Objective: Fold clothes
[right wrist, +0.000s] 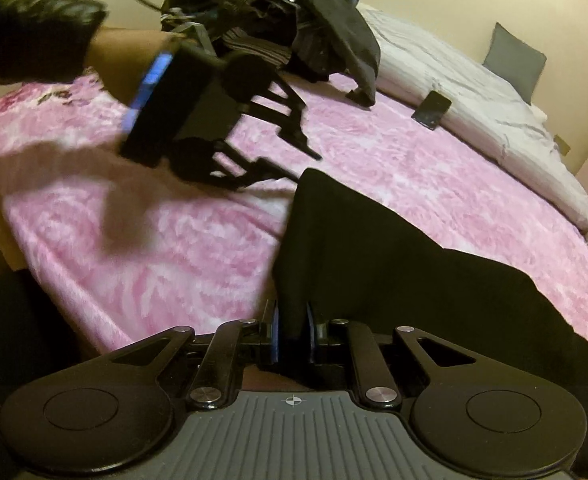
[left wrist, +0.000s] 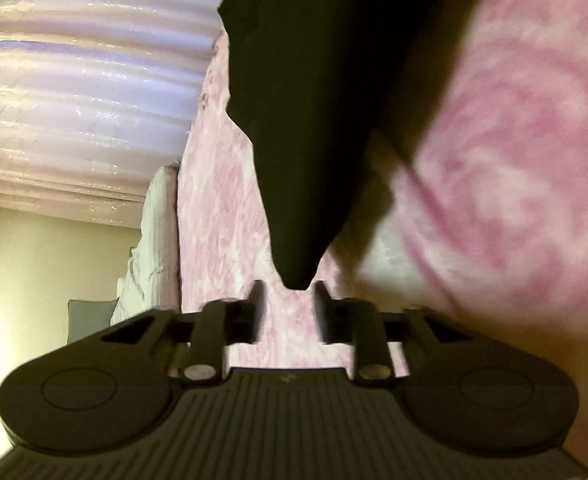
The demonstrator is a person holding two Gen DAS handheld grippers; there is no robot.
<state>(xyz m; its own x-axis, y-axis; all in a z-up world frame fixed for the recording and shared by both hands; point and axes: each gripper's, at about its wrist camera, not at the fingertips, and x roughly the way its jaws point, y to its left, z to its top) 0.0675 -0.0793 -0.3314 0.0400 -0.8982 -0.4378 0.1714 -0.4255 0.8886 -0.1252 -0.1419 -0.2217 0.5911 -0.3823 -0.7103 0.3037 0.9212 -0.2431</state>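
Bed (right wrist: 414,168): fills most of the right wrist view, covered by a pink patterned blanket (right wrist: 141,248). In the left wrist view the same blanket (left wrist: 514,128) occupies the centre and right of the frame, blurred at right.

White duvet (right wrist: 474,92): lies along the upper right edge of the bed, with a grey pillow (right wrist: 514,62) standing at its far end against the wall.

Black garment (right wrist: 394,264): lies on the blanket in the lower centre and lower right of the right wrist view, one edge drawn up into the right gripper (right wrist: 292,330). In the left wrist view the garment (left wrist: 314,100) hangs down from the top centre, narrowing to a point just above the left gripper (left wrist: 285,312).

Clothes pile (right wrist: 277,20): dark items heaped at the top centre of the right wrist view, resting on the far part of the bed.

Left gripper: seen at upper left of the right wrist view, blurred, above the blanket. Fingers spread apart, nothing between them; the garment's tip sits just beyond the gap.

Right gripper: clamped on a fold of the garment, blue pads (right wrist: 274,332) pressed against the cloth on both sides.

Phone (right wrist: 432,110): dark, lying at the duvet's near edge, upper right.
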